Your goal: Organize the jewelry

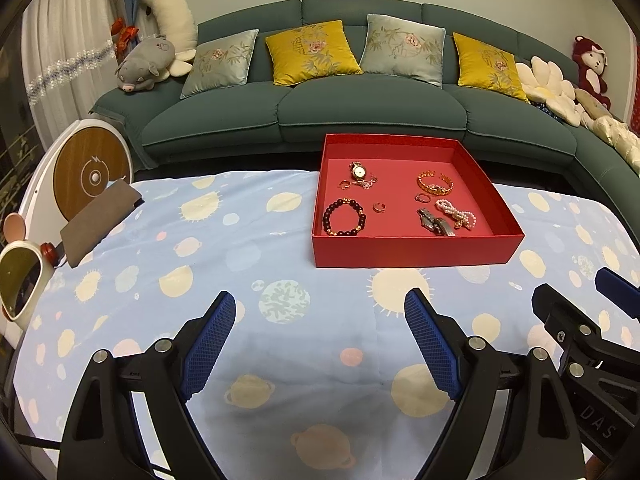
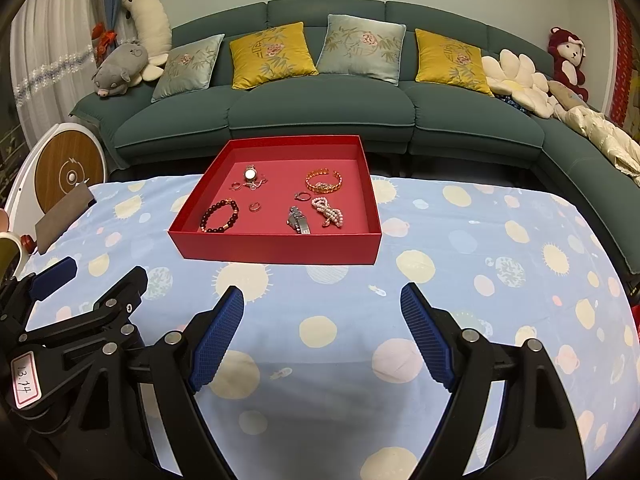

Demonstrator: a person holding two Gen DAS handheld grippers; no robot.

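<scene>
Planet-print cloth covers the table (image 1: 280,220) before a green sofa (image 1: 360,112). On it sits a red tray (image 2: 276,246) already holding watches, rings, bracelets and pearls. Nothing loose lies outside it, so collecting looks finished. Left gripper (image 1: 320,312) and right gripper (image 2: 322,308), near the tray, gape empty.

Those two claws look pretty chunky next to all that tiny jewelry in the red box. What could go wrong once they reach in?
1. The pink pearl strand lies right beside the silver metal watch; a wide claw might snag both together.
2. The small gold ring lies flat on the floor of the shallow red cardboard box and may slip from the pads.
3. The box sits loose on the planet-print blue tablecloth, so a nudge could slide it.
</scene>
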